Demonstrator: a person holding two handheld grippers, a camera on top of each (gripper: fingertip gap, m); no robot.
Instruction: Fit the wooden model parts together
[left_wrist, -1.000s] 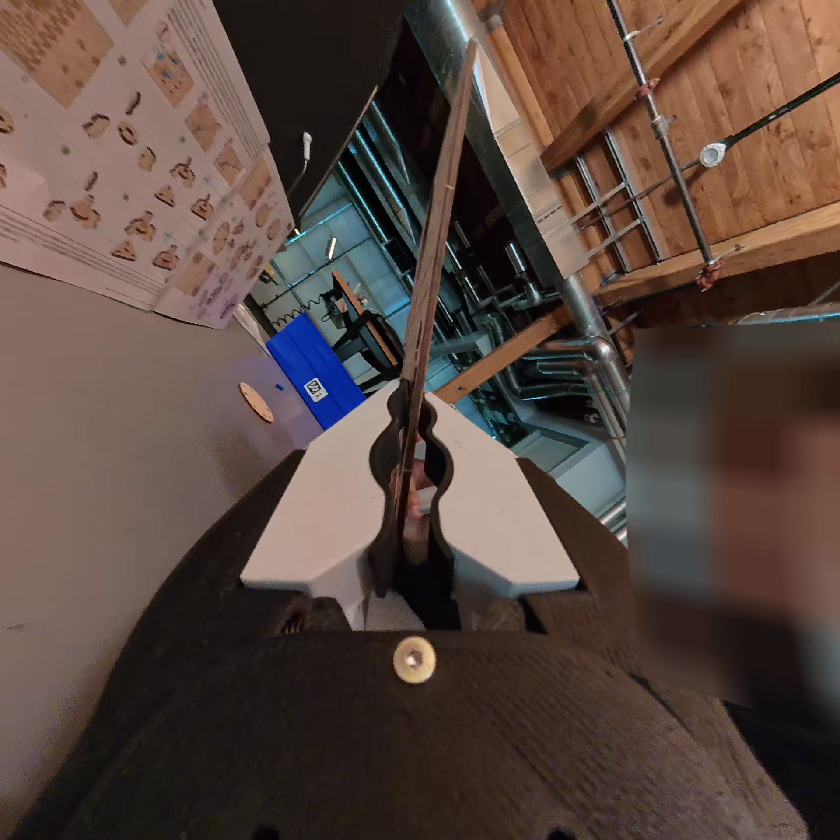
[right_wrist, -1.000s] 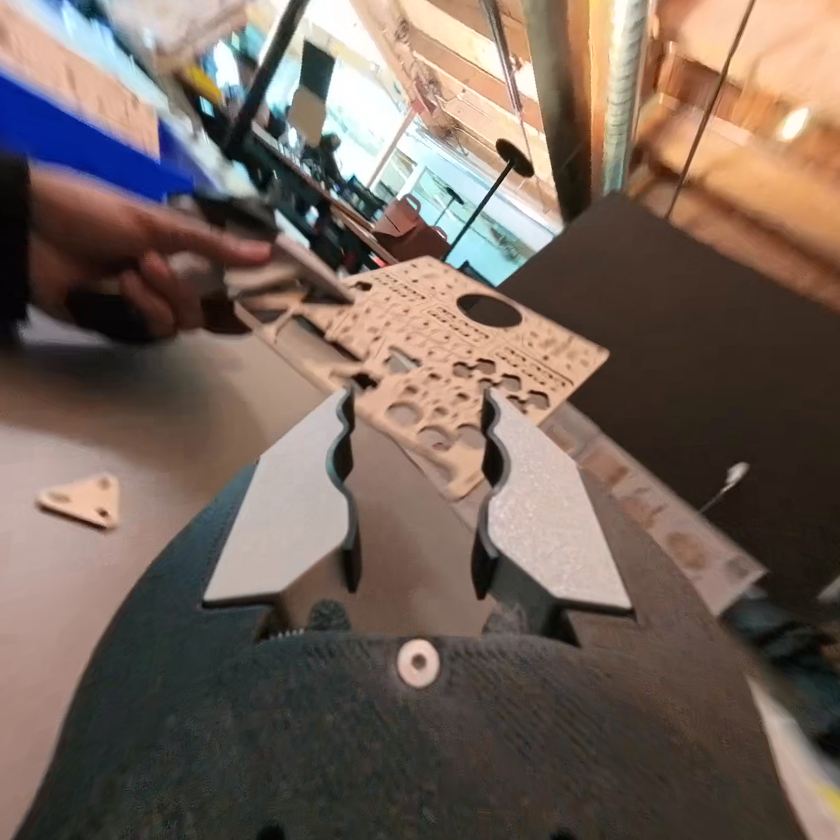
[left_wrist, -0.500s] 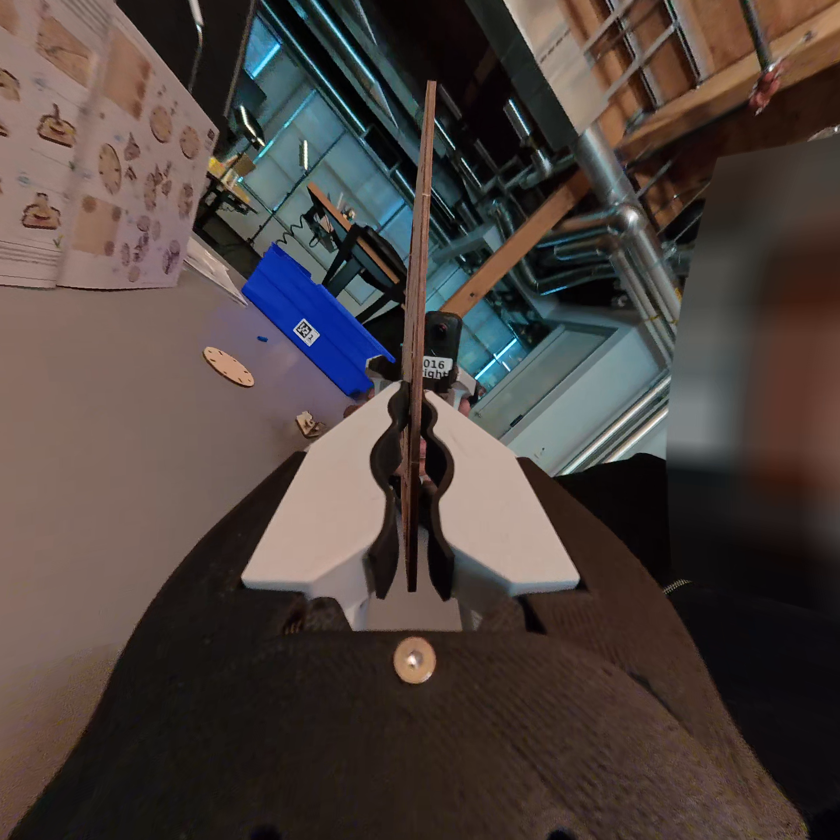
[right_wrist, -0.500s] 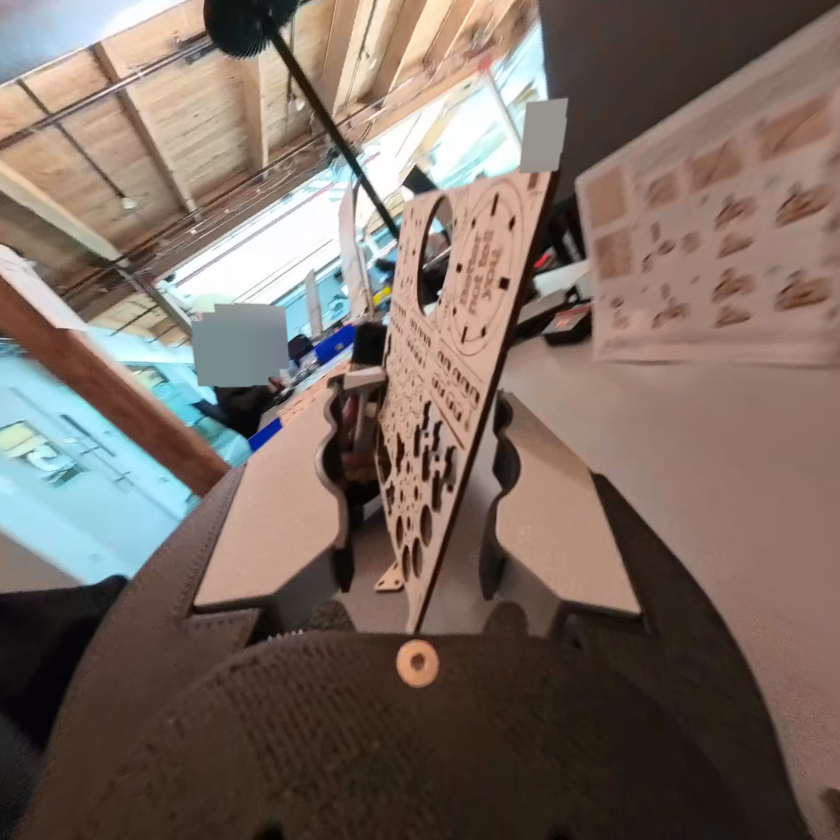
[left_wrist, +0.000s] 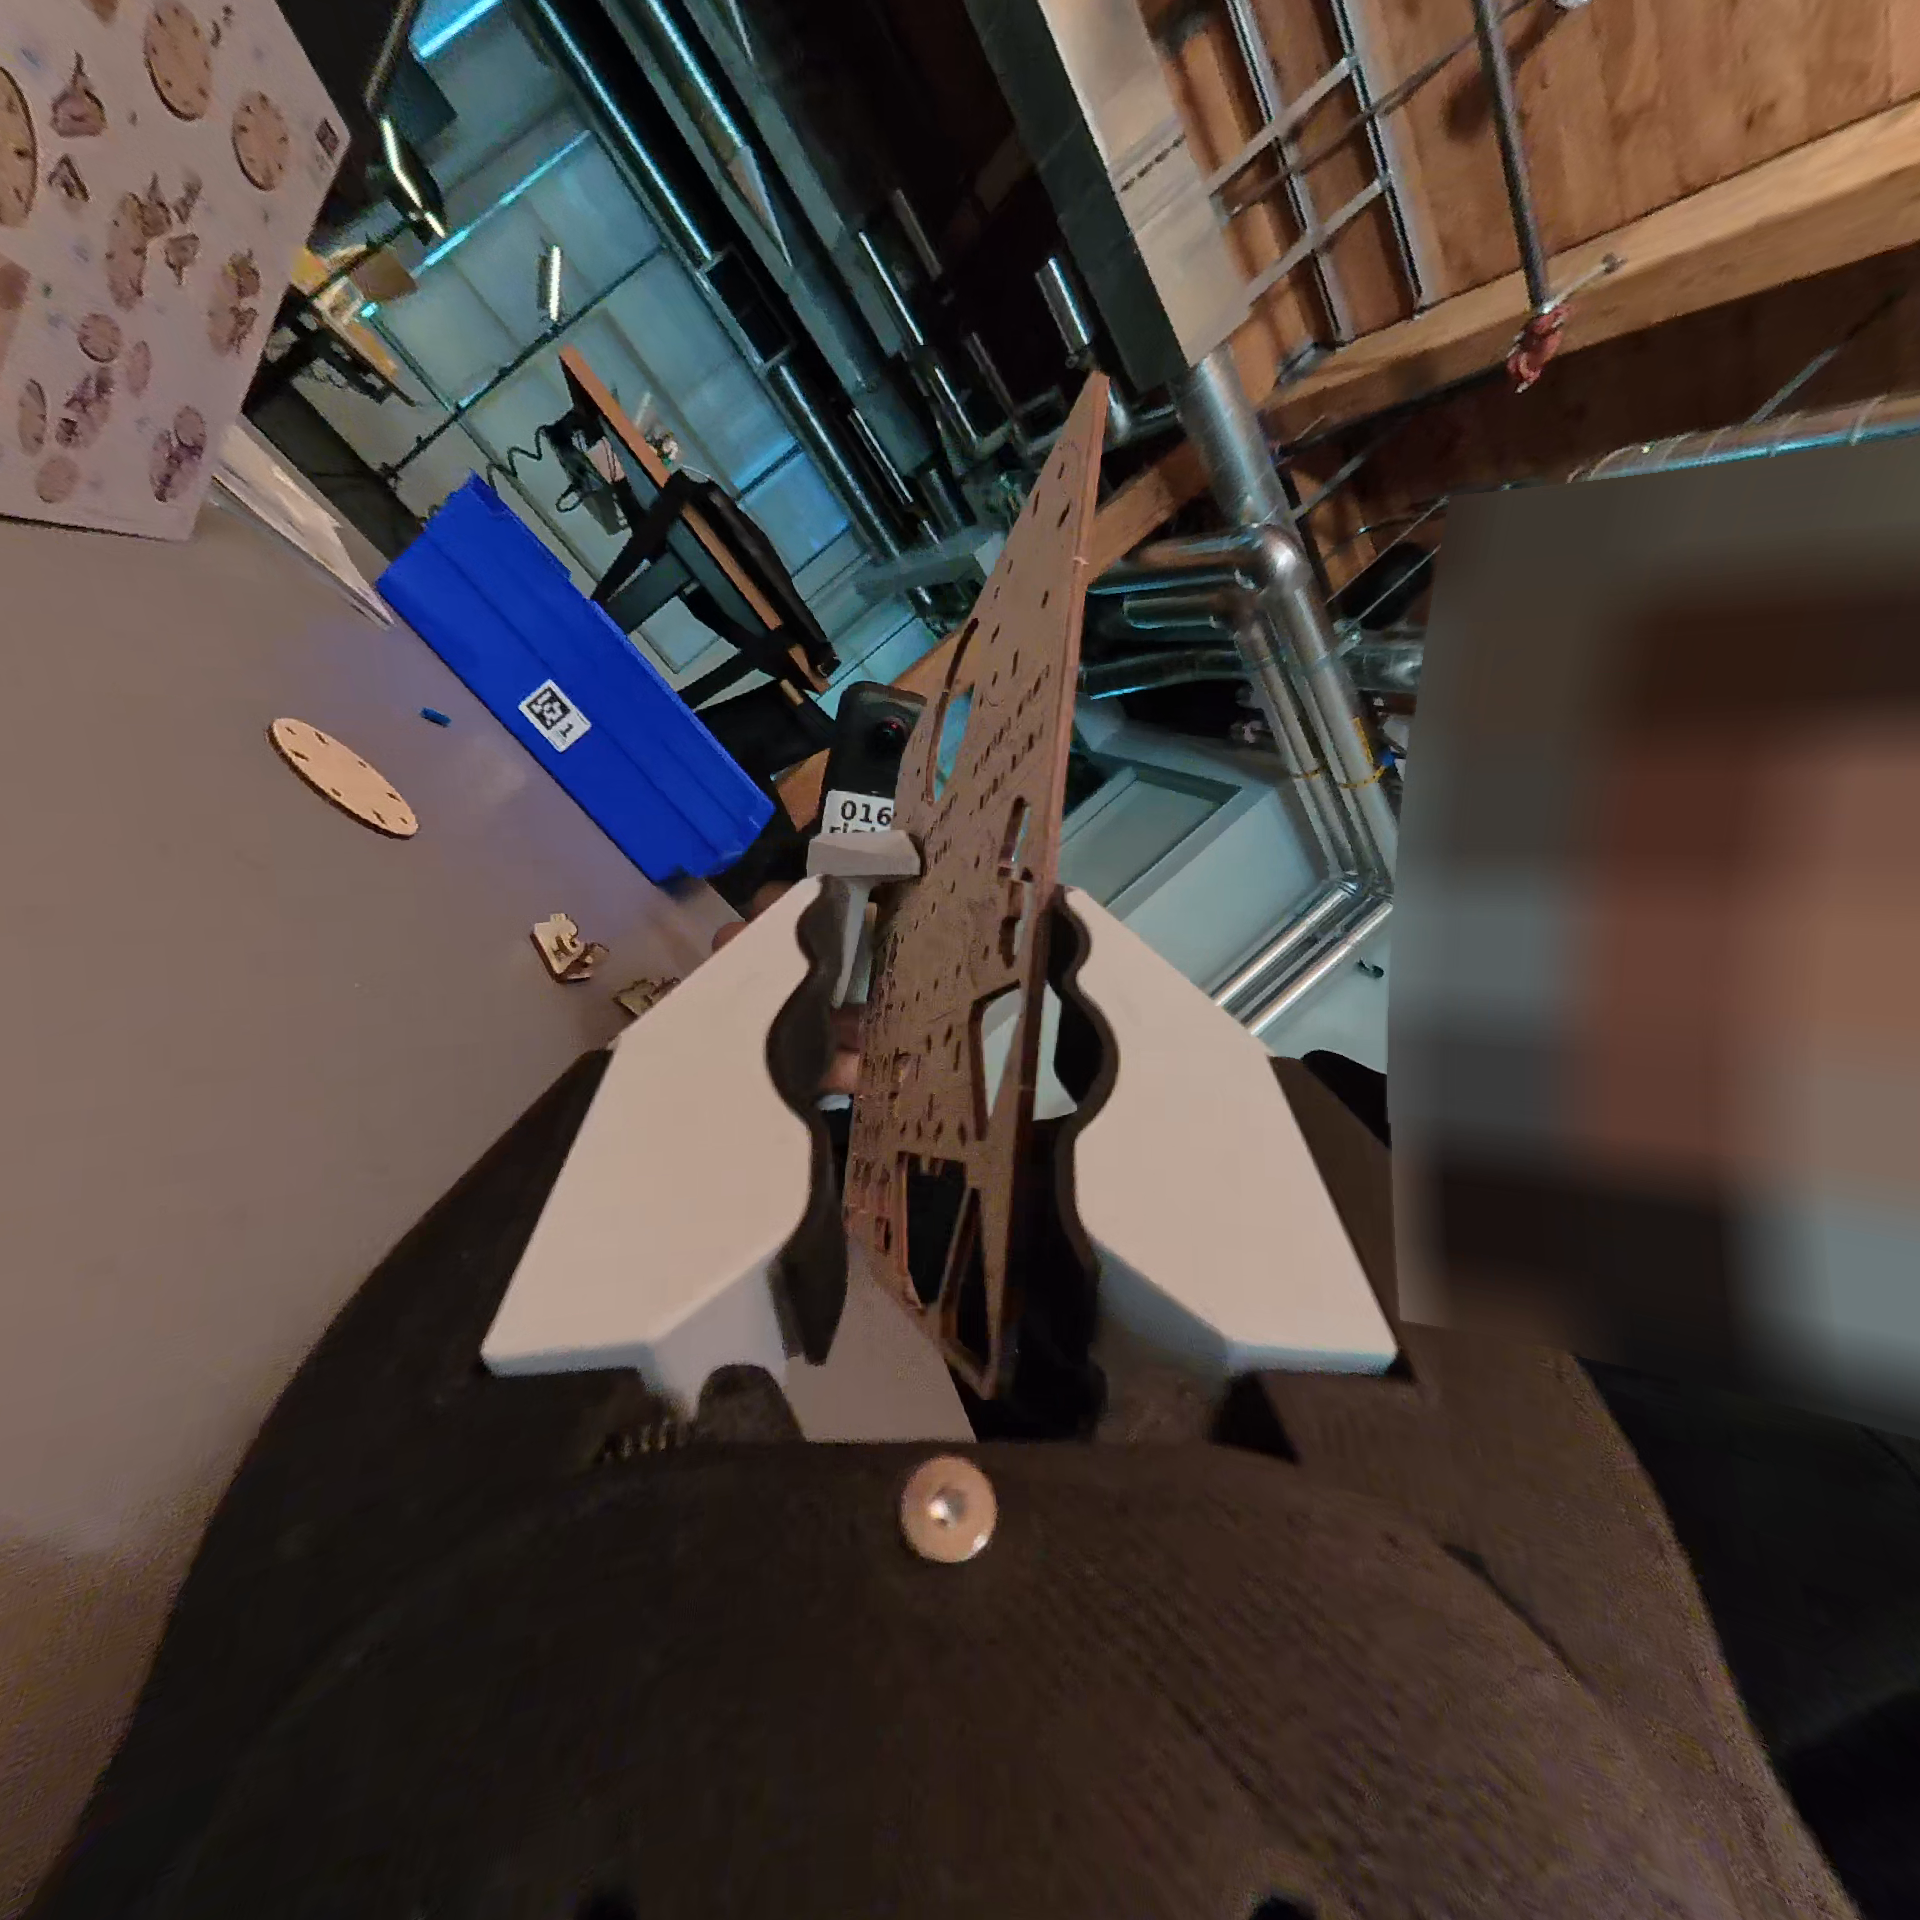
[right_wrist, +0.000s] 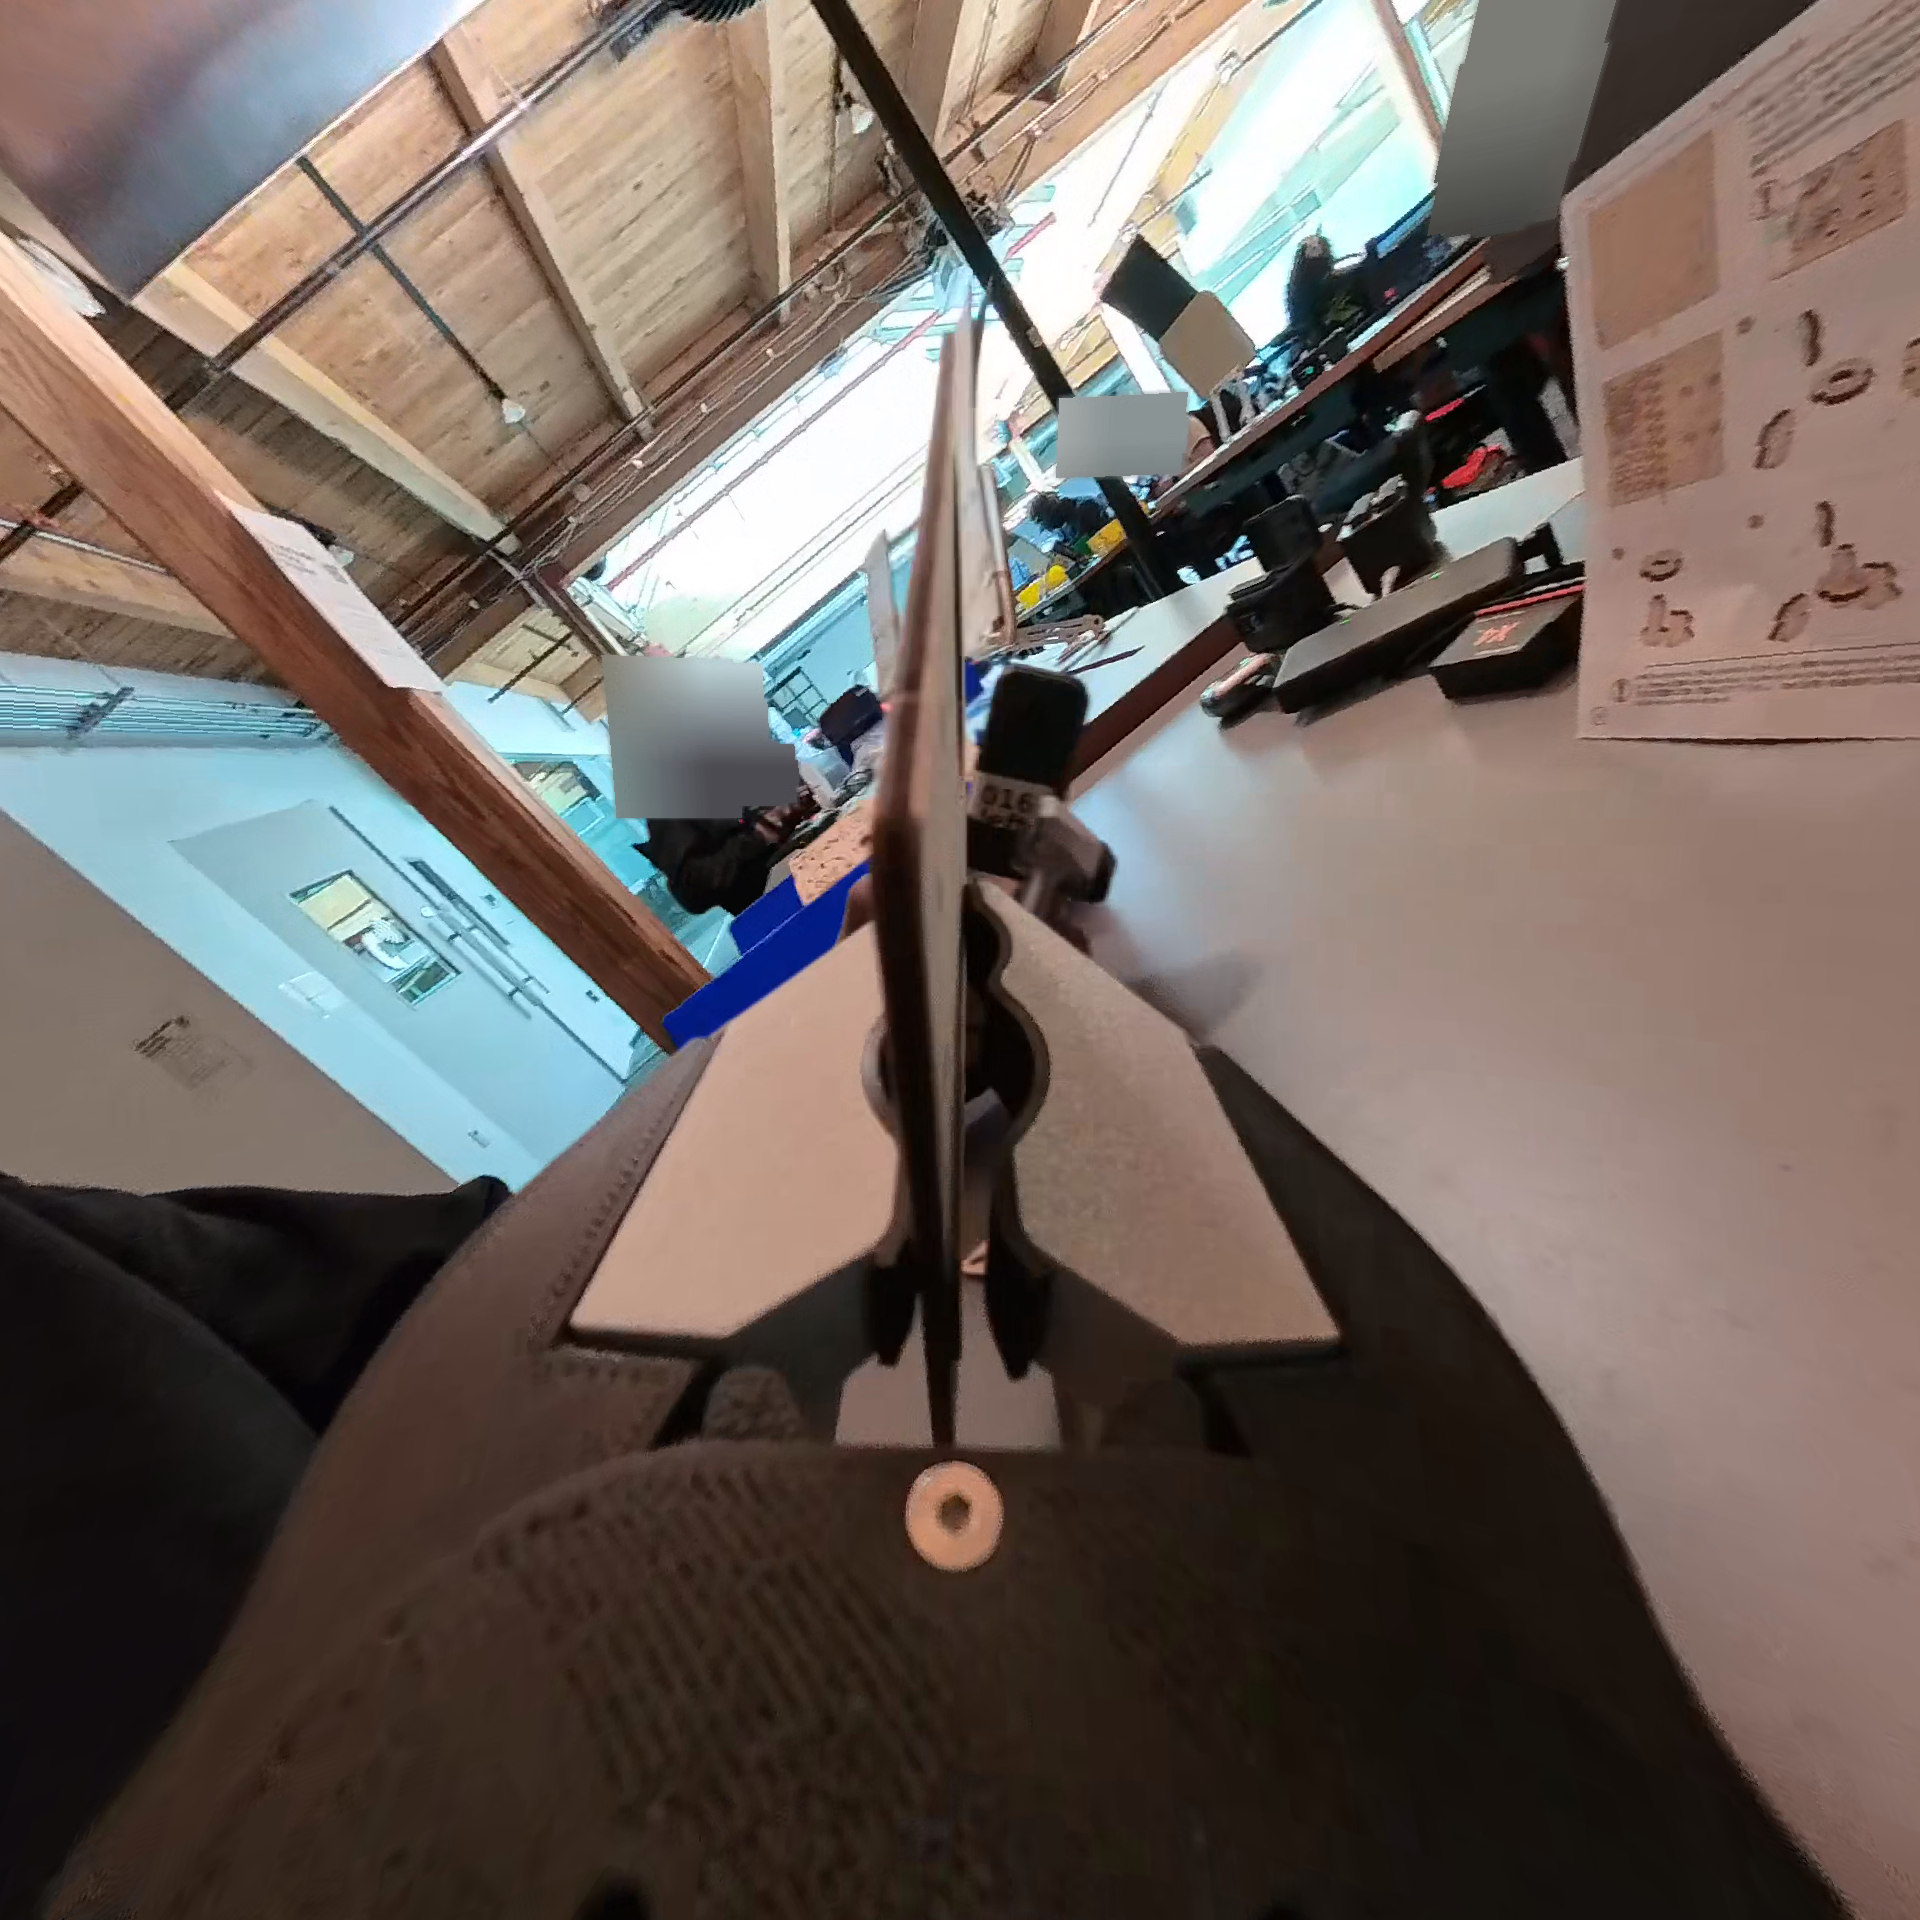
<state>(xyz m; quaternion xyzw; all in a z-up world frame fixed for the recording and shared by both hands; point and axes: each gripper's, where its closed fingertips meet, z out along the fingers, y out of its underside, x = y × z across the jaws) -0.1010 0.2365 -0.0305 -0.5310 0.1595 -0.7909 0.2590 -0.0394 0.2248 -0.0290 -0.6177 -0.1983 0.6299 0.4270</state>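
A thin brown laser-cut wooden sheet (left_wrist: 971, 987) with many cut-outs stands upright between my two grippers. My left gripper (left_wrist: 935, 899) is open. The sheet stands tilted between its pads, which do not press on it. My right gripper (right_wrist: 930, 925) is shut on the same sheet (right_wrist: 925, 727), seen edge-on in the right wrist view. One grey finger of the right gripper (left_wrist: 862, 857) shows against the sheet's far side in the left wrist view. The left gripper's black body (right_wrist: 1029, 748) shows just behind the sheet in the right wrist view.
A grey table (left_wrist: 208, 1039) carries a wooden disc (left_wrist: 343, 777), small wooden pieces (left_wrist: 566, 948) and a blue bin (left_wrist: 582, 686). Printed instruction sheets (right_wrist: 1756, 416) and black devices (right_wrist: 1403, 623) stand at the table's far side. A person is close on the right of the left wrist view. About 7 cm separates my left fingertips from my right.
My left gripper was shut on the sheet and has opened; the sheet now leans between its pads. My right gripper was open around the sheet and has shut on it.
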